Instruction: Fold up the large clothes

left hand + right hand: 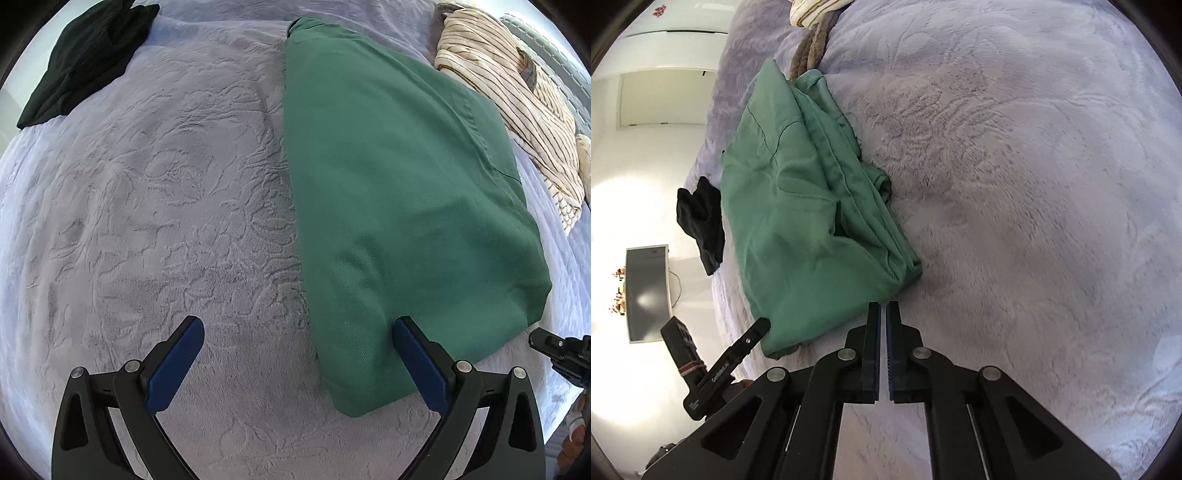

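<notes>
Green garment [399, 206]: folded into a long, narrow stack and laid flat on the bed; in the left wrist view it is seen right of centre, running from the top of the frame to the lower right. In the right wrist view [809, 221] it is seen left of centre, with stacked hems and seams shown along its right edge.
Bed cover [155, 206]: a pale lilac plush blanket with an embossed pattern, by which most of both frames is filled.
Left gripper [297, 328]: released, its blue pads [177, 365] spread wide apart at the bottom of the left wrist view. The right-hand pad is set against the near left edge of the green garment, the left-hand pad over bare blanket; nothing is pinched. Part of it is also seen at the lower left of the right wrist view, beside the garment's near corner.
Right gripper [882, 314]: clenched, with only a thin slit left between the pads and nothing held; it is placed at lower centre of the right wrist view, its tips just beside the garment's near right corner. Whether cloth is touched cannot be told.
Black garment [88, 59]: bunched at the upper left of the left wrist view, well apart from the green one.
Striped garment [509, 103]: cream with dark stripes, crumpled at the upper right, just beside the green garment's far edge.
Monitor [648, 291]: seen against a white wall at the left edge of the right wrist view.
</notes>
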Motion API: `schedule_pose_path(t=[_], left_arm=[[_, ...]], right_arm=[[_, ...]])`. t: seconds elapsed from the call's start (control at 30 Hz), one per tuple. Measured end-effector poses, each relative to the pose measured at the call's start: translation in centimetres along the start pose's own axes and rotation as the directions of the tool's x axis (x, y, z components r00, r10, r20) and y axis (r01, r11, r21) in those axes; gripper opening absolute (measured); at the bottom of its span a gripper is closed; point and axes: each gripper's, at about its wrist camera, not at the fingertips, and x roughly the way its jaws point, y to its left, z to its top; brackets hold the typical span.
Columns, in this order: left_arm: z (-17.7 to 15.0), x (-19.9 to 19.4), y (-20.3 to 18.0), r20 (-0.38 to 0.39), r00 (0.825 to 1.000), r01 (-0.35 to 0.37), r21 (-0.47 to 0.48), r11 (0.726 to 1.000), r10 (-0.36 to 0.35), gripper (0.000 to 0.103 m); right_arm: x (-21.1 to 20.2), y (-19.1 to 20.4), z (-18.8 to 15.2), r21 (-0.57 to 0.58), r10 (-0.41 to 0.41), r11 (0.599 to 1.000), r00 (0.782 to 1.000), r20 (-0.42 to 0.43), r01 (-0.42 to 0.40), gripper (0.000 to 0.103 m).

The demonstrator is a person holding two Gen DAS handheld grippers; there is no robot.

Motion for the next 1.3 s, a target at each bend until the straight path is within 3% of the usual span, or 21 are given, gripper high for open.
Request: schedule_pose_path(t=[0.33,0.4,0.43,0.47,0.53,0.8,0.87,0.97,1.1,1.3], left_arm=[[-0.1,0.0,0.1,-0.012,1.0,0.0,-0.019,1.0,0.0,0.102],[0.0,0.0,0.0,-0.019,1.0,-0.001,-0.029,1.0,0.0,0.102],[0.0,0.0,0.0,-0.021,1.0,-0.002,-0.031,1.0,0.001,0.102],[0.1,0.0,0.0,-0.02,1.0,-0.005,-0.03,1.0,0.004,0.102],[0.3,-0.1,-0.2,-0.014,1.0,-0.015,-0.025,1.0,0.015,0.102],[2.8,-0.9,0.5,0.012,1.0,0.017,-0.05,0.999,-0.016,0.102],[3.7,-1.1,1.0,0.032,0.999,0.001,-0.047,0.999,0.001,0.102],[5.0,-0.9,1.6,0.041,0.999,0.006,-0.057,0.998,-0.004,0.102],[6.1,0.2,2.7,0.003,0.997,0.072,-0.086,0.994,-0.072,0.102],[7.4,2.6,2.6,-0.023,0.974,0.22,-0.111,0.969,-0.224,0.102]], right_arm=[[-0.7,4.2,0.8,-0.072,0.038,0.997,0.999,-0.039,-0.04,0.004],[-0.8,5.1,1.2,-0.086,0.049,0.995,0.998,-0.05,-0.053,0.009],[-0.8,5.7,1.4,-0.092,0.056,0.994,0.997,-0.056,-0.061,0.024],[-0.8,6.1,1.6,-0.095,0.058,0.993,0.997,-0.058,-0.063,0.057],[-0.9,7.1,2.0,-0.11,0.063,0.992,0.996,-0.055,-0.069,0.089],[-1.4,11.3,5.7,-0.227,0.062,0.971,0.997,-0.047,-0.071,0.09],[-1.6,12.0,7.3,-0.266,0.055,0.962,0.998,-0.014,-0.057,0.102],[-1.4,11.6,9.7,-0.259,0.064,0.964,0.998,0.018,-0.057,0.103],[0.4,10.1,12.8,-0.229,0.044,0.972,0.999,-0.004,-0.044,0.103],[3.8,7.9,16.0,-0.212,0.047,0.976,0.998,-0.05,-0.057,0.103]])
